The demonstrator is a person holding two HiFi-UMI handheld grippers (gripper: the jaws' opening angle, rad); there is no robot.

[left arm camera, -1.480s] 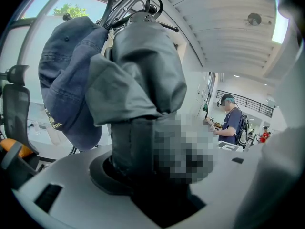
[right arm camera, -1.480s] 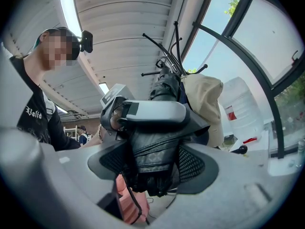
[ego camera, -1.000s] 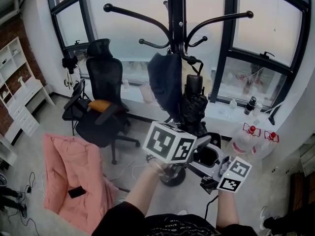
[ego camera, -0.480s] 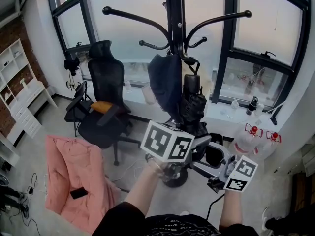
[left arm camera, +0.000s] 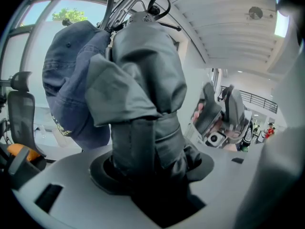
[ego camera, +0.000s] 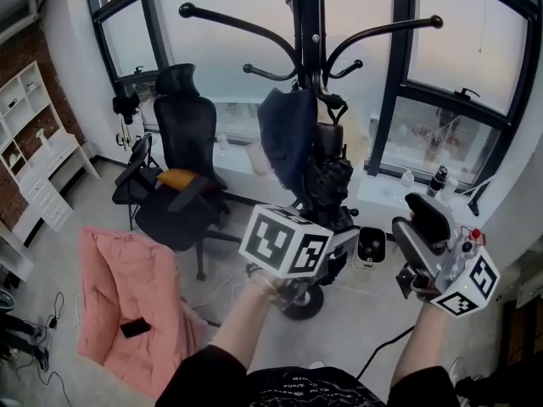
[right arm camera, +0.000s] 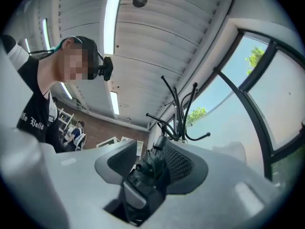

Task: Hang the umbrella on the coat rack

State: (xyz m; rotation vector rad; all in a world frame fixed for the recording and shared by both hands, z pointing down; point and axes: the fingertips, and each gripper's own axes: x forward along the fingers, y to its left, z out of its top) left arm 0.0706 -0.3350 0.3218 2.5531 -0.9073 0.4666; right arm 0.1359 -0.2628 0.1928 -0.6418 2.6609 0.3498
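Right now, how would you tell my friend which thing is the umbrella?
Find the black coat rack before the windows. Two things are by its pole: the umbrella is the black, folded bundle on the right in the head view, narrower and darker than the blue cap beside it.

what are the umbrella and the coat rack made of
The umbrella looks like matte dark grey synthetic fabric, probably nylon or polyester: soft folds, wrap strap. The coat rack is likely black painted metal: thin curved arms, ball tips.
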